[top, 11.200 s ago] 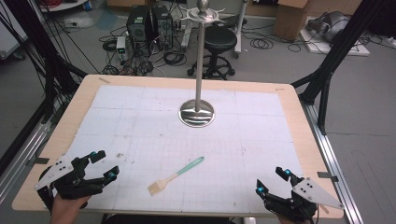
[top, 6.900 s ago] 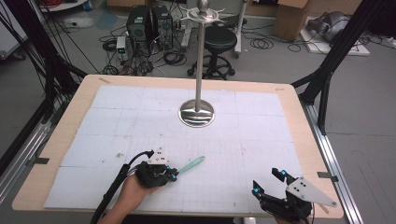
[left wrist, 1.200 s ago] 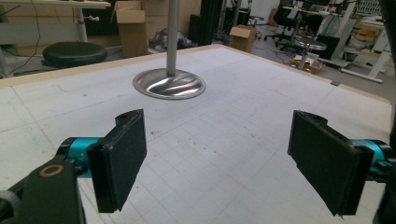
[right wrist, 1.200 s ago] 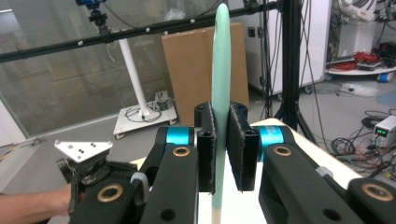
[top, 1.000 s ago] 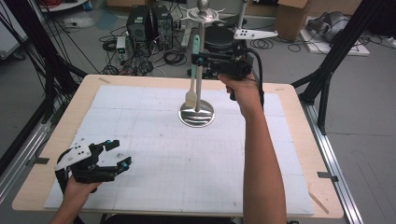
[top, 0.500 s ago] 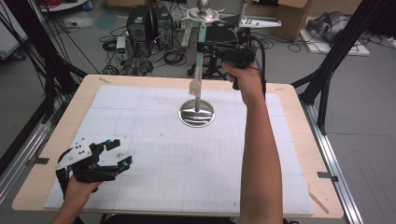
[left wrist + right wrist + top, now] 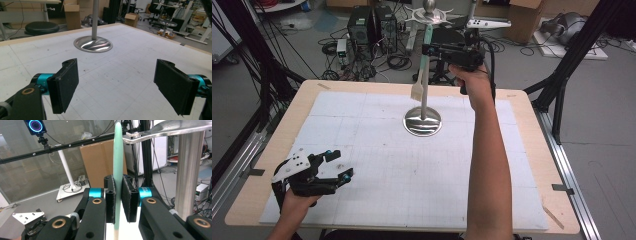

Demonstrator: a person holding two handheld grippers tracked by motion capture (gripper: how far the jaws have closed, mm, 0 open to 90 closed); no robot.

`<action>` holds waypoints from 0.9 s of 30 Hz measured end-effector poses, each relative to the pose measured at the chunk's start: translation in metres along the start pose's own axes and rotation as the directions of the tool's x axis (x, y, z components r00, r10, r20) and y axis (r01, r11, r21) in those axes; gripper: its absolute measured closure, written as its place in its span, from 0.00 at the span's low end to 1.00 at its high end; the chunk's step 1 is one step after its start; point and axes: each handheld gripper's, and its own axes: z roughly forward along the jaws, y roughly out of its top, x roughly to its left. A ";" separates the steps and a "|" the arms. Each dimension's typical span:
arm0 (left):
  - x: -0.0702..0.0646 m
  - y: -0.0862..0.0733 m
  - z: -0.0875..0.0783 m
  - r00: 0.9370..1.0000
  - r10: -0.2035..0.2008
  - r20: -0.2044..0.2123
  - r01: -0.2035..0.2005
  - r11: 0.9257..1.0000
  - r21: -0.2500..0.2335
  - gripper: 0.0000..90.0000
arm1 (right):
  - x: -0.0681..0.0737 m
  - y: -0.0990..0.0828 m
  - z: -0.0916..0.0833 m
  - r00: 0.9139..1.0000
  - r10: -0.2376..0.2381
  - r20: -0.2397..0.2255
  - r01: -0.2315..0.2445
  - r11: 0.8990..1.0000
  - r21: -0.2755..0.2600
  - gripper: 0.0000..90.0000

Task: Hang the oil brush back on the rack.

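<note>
A: Where is the brush (image 7: 422,64)?

B: It is held up high, above the far edge of the table (image 7: 532,150), close to the top of the stand (image 7: 424,95). It is squeezed by the right gripper (image 7: 428,49). In the right gripper view the green handle (image 7: 118,170) is pinched between the two black pads (image 7: 130,197), and it points straight up.

A: Which end is at the bottom?

B: The pale bristle end is at the bottom, just beside the pole. The handle tip is seen near a hook (image 7: 165,130) at the top of the stand.

A: And the left gripper (image 7: 330,172)?

B: It is kept near the left front corner of the table. Its jaws are spread wide, and nothing is held between them. The round foot of the stand (image 7: 93,44) is seen far ahead of it.
</note>
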 end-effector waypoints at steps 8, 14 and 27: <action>0.001 0.000 0.000 1.000 -0.002 0.002 0.002 1.000 -0.004 0.23 | 0.000 0.001 0.002 1.000 -0.003 -0.009 0.003 1.000 0.000 0.91; 0.001 0.000 0.000 1.000 -0.007 0.003 0.007 1.000 -0.002 0.23 | 0.000 0.002 0.003 1.000 -0.001 -0.008 0.001 1.000 0.004 0.91; 0.002 0.000 -0.002 1.000 -0.008 0.002 0.008 1.000 -0.003 0.23 | 0.001 0.001 0.006 1.000 -0.004 -0.021 0.004 1.000 0.003 0.91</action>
